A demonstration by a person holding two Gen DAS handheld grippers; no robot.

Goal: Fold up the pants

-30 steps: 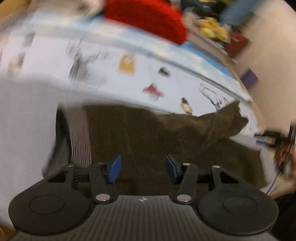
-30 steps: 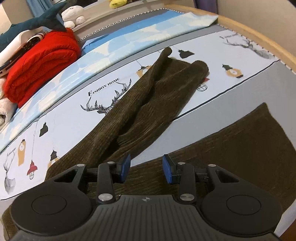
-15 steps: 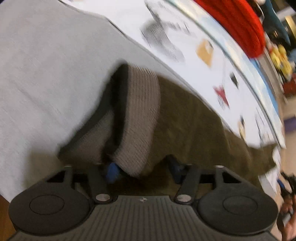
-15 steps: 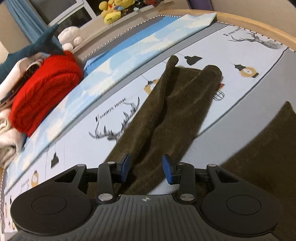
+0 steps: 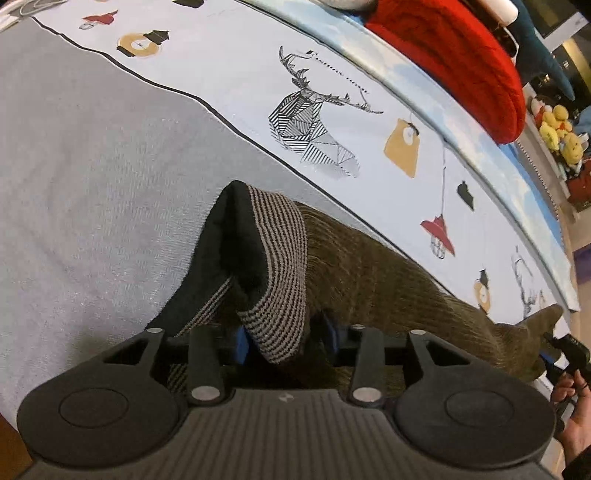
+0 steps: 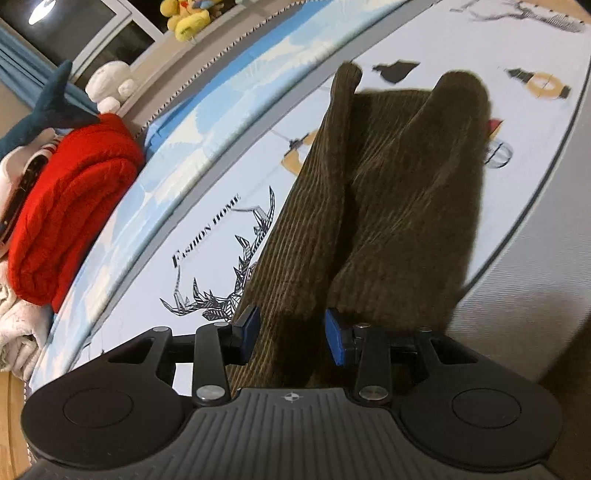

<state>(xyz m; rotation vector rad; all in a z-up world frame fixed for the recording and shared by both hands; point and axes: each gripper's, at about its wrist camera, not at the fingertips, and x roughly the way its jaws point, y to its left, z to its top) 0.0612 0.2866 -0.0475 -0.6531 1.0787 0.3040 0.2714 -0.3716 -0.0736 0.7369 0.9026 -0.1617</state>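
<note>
Dark olive corduroy pants (image 5: 384, 280) lie on a printed bed sheet (image 5: 184, 92). Their striped waistband (image 5: 277, 266) is lifted and folded over between my left gripper's (image 5: 284, 338) blue pads, which are closed on it. In the right wrist view the pant legs (image 6: 376, 192) stretch away over the sheet, with the leg ends far off. My right gripper (image 6: 291, 334) hovers over the leg fabric with its jaws apart and nothing between the pads.
A red knitted blanket (image 6: 70, 199) and white cloth lie at the bed's far side, with a shark plush (image 6: 48, 107) and yellow plush toys (image 6: 188, 18) behind. The bed's wooden edge (image 6: 11, 417) is at lower left. The right gripper and hand show in the left wrist view (image 5: 569, 373).
My left gripper has closed on the striped waistband and lifted it, swinging its view leftward. My right gripper has moved along the pant legs, staying open.
</note>
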